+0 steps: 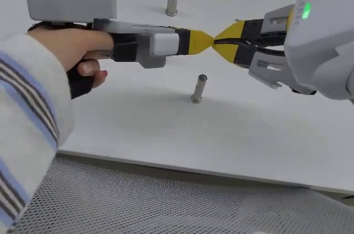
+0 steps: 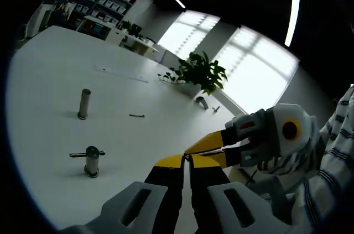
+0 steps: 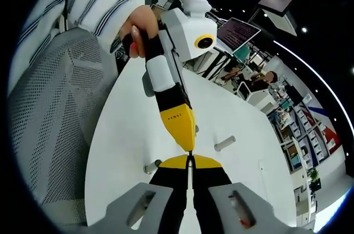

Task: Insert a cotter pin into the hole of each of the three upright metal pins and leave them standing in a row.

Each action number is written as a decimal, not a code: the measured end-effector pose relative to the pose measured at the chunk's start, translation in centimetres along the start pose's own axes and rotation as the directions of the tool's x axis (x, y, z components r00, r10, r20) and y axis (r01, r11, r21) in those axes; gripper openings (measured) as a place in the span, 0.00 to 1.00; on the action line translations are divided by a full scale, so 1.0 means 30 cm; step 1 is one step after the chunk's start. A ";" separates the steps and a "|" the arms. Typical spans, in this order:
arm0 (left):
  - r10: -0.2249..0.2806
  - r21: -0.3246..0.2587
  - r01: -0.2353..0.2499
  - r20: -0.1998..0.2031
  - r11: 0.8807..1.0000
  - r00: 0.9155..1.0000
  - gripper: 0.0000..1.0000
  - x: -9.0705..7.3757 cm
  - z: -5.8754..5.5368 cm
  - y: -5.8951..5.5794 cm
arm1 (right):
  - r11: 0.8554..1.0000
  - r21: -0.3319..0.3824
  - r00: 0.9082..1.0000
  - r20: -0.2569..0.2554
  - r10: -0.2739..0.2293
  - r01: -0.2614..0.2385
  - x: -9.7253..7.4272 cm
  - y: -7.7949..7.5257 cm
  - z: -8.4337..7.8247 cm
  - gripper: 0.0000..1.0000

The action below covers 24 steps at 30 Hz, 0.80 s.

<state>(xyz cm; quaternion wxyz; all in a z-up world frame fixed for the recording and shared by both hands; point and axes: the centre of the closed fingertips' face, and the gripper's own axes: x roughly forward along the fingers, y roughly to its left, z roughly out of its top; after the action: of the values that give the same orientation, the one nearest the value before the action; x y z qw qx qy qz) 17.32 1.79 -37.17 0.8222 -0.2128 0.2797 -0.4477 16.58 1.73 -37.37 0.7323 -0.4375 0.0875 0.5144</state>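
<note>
Just below left hand-held gripper point(image 1: 208, 41) and right hand-held gripper point(image 1: 220, 42), both closed tip-to-tip: metal pin point(image 1: 198, 88) upright on worktop point(image 1: 138, 129). Cannot tell if cotter pin pinched; risks dropping it mid-handover, toppling pin.

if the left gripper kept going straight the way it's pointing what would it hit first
The right gripper. Its yellow jaws point straight back at the left gripper, tip to tip above the table. Whether the tips already touch is hard to tell.
</note>
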 end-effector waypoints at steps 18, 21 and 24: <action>0.002 -0.008 -0.002 -0.013 1.000 1.000 0.00 -0.002 -0.011 -0.004 | 1.000 0.009 1.000 0.006 0.009 -0.009 -0.004 0.005 -0.007 0.00; 0.002 0.001 -0.002 -0.030 1.000 1.000 0.00 -0.003 -0.022 -0.005 | 0.999 0.032 1.000 -0.002 0.022 -0.022 -0.001 0.010 -0.016 0.00; -0.003 0.018 0.003 -0.033 1.000 0.999 0.00 -0.006 -0.025 -0.012 | 0.997 0.065 1.000 0.000 0.030 -0.030 -0.001 0.009 -0.024 0.04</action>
<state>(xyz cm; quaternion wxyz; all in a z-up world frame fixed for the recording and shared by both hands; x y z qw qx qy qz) 16.53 1.70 -37.48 0.8188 -0.1985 0.2887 -0.4549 16.55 1.20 -37.93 0.7384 -0.4123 0.1111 0.5220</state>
